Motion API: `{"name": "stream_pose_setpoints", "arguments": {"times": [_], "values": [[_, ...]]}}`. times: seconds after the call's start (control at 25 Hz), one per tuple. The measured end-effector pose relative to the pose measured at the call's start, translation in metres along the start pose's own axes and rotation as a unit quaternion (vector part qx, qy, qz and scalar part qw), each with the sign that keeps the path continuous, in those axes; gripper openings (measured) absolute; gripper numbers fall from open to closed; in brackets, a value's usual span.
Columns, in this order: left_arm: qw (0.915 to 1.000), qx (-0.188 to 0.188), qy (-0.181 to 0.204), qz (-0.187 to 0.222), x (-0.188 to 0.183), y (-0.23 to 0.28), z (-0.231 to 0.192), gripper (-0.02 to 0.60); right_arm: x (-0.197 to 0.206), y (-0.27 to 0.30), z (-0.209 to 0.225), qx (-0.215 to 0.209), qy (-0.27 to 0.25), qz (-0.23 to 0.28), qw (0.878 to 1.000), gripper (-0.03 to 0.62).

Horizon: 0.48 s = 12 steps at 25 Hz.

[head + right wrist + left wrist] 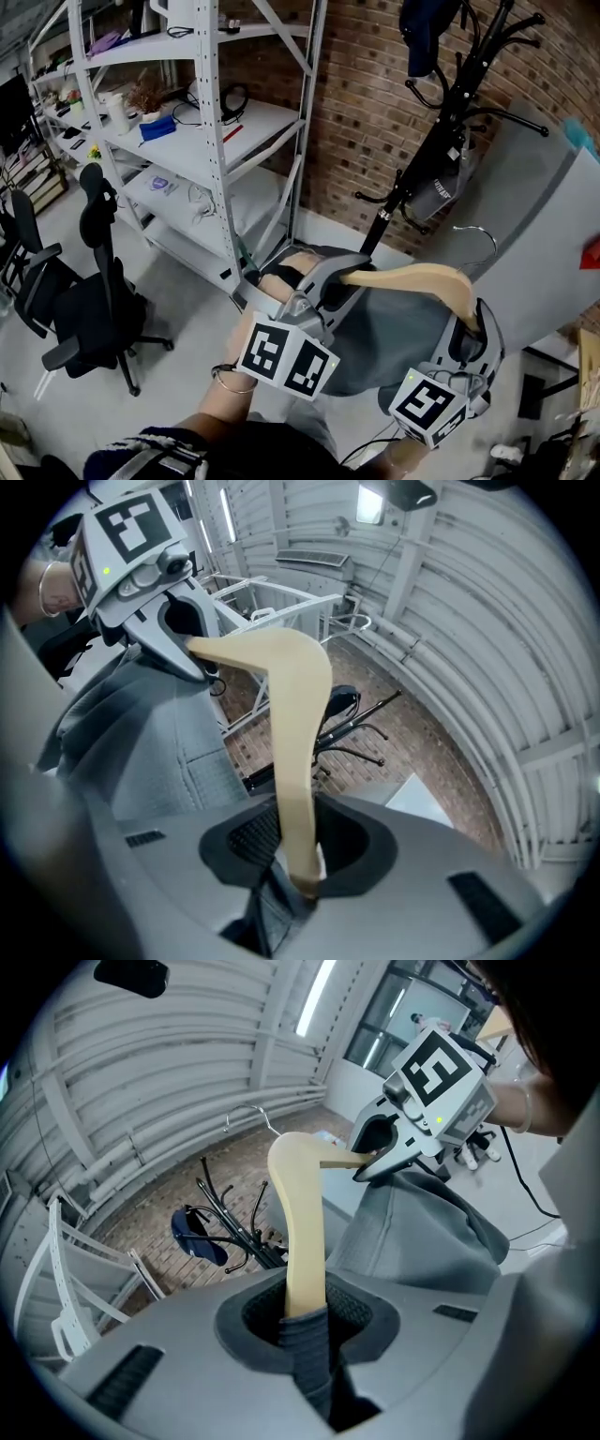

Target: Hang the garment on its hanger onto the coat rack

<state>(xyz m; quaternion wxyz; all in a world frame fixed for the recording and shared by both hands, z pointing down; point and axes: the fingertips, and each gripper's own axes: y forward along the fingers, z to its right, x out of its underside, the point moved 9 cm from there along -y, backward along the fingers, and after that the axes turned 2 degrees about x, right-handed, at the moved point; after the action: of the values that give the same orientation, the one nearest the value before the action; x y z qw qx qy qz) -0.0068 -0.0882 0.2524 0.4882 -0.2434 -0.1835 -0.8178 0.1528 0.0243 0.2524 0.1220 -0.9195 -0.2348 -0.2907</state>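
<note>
Nothing readable is turning up anywhere, honestly; the marker cube (286, 361) at bottom middle of the head view and the other marker cube (428, 405) at lower right are only carrying black-and-white square patterns, no letters or numbers; a packet (159, 184) on the shelf (248, 211) at upper left is showing purple print that's coming out too small to read.

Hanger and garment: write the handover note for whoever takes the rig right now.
Left tool: shut on one end of the hanger.
Right tool: shut on the other end.
Garment hangs on the hanger, held up between both tools.
Coat rack stands ahead by the brick wall.
Done: garment on hanger, lifted.
Left: put the hanger's hook over a rack arm, release.
</note>
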Motion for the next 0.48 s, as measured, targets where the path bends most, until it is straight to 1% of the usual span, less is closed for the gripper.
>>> {"name": "stream_pose_setpoints", "arguments": {"times": [0.12,0.48], "values": [[1.0,-0.004,0.001,-0.007,0.005,0.035,-0.011,0.052,0.008,0.038,0.006,-0.007,0.003,0.004,1.0,0.094],[0.9991,-0.029,0.003,-0.032,0.017,0.128,-0.036,0.052,0.039,0.146,0.022,-0.034,0.01,0.043,0.998,0.094]]}}
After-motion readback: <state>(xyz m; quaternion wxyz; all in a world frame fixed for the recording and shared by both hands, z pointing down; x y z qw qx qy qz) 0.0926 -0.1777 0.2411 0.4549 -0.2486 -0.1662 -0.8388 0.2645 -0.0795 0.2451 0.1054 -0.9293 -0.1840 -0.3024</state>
